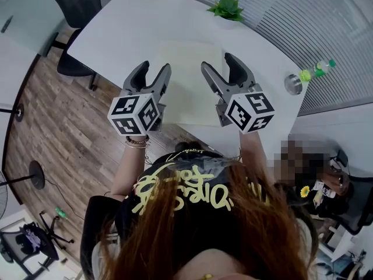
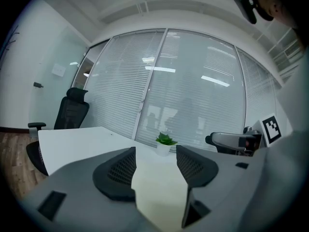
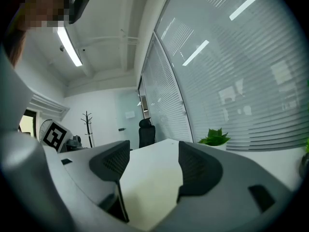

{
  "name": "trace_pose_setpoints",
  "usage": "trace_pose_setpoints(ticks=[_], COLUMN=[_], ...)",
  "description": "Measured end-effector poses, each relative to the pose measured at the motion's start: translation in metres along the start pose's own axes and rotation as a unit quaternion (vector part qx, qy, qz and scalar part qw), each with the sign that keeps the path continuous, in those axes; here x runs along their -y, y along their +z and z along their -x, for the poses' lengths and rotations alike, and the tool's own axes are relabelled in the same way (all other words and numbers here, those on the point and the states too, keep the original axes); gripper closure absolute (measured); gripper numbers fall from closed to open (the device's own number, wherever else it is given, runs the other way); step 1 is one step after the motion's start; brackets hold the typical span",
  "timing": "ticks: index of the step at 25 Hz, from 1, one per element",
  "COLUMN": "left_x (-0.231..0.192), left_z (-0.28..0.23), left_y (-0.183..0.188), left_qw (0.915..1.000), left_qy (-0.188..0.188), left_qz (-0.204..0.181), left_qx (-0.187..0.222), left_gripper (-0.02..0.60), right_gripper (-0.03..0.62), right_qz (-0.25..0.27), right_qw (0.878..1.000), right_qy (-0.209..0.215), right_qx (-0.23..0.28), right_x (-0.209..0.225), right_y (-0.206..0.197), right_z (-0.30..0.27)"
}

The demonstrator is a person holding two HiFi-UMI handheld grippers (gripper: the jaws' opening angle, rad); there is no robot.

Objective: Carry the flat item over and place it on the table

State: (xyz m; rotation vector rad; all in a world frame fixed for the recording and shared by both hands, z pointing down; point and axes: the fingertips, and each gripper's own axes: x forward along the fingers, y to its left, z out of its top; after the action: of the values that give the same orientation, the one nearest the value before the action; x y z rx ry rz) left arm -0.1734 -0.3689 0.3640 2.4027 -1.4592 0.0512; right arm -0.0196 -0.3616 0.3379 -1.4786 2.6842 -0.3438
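Sheet [image 1: 189, 83] lies flat on table [image 1: 128, 22], near potted plant [image 1: 227, 7]. Left gripper [image 1: 154, 69] and right gripper [image 1: 218, 63] over it, fingers [image 2: 118, 170] spread, pinching nothing.

Flat sheet [image 1: 189, 80]: lower corners hidden behind left gripper [image 1: 154, 70] and right gripper [image 1: 219, 63]. Chair [image 1: 78, 2] cropped, upper left. Green item [image 1: 317, 70], right: unidentifiable.

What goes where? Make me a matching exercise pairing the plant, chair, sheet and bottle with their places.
Things:
1 plant
2 chair
3 sheet
4 bottle

Places:
A at the right edge of the table
B beside the table's left end
C at the table's far edge
D on the table, by its near edge

Pairs: 1-C, 2-B, 3-D, 4-A
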Motion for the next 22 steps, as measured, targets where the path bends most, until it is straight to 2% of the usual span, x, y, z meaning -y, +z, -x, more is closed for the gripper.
trace_pose_setpoints(ticks=[1,5,12,14,17,20,22], left_x=[0.002,0.007,0.015,0.016,0.018,0.02,0.022], left_z=[0.001,0.006,0.009,0.01,0.011,0.012,0.013], left_y=[0.003,0.012,0.019,0.021,0.023,0.024,0.026], left_qw=[1.0,0.9998,0.9989,0.9986,0.9983,0.9982,0.998], left_qy=[-0.002,-0.004,-0.006,-0.008,-0.008,-0.011,-0.014], left_qz=[-0.001,-0.011,-0.042,-0.045,-0.047,-0.048,-0.048], left_qx=[0.004,0.015,0.022,0.028,0.034,0.035,0.038], left_gripper=[0.33,0.353,0.431,0.467,0.492,0.543,0.569], right_gripper=[0.273,0.339,0.445,0.48,0.508,0.53,0.569], right_qz=[0.001,0.005,0.007,0.01,0.011,0.015,0.014], right_qw=[1.0,1.0,0.999,0.999,0.999,0.999,0.999], right_qy=[0.003,0.012,0.022,0.023,0.025,0.026,0.025], right_qx=[0.003,0.014,0.027,0.029,0.028,0.027,0.029], right_x=[-0.002,-0.005,-0.012,-0.014,-0.015,-0.018,-0.018], right_y=[0.003,0.013,0.02,0.021,0.021,0.021,0.022], right_z=[0.001,0.006,0.009,0.009,0.01,0.01,0.01])
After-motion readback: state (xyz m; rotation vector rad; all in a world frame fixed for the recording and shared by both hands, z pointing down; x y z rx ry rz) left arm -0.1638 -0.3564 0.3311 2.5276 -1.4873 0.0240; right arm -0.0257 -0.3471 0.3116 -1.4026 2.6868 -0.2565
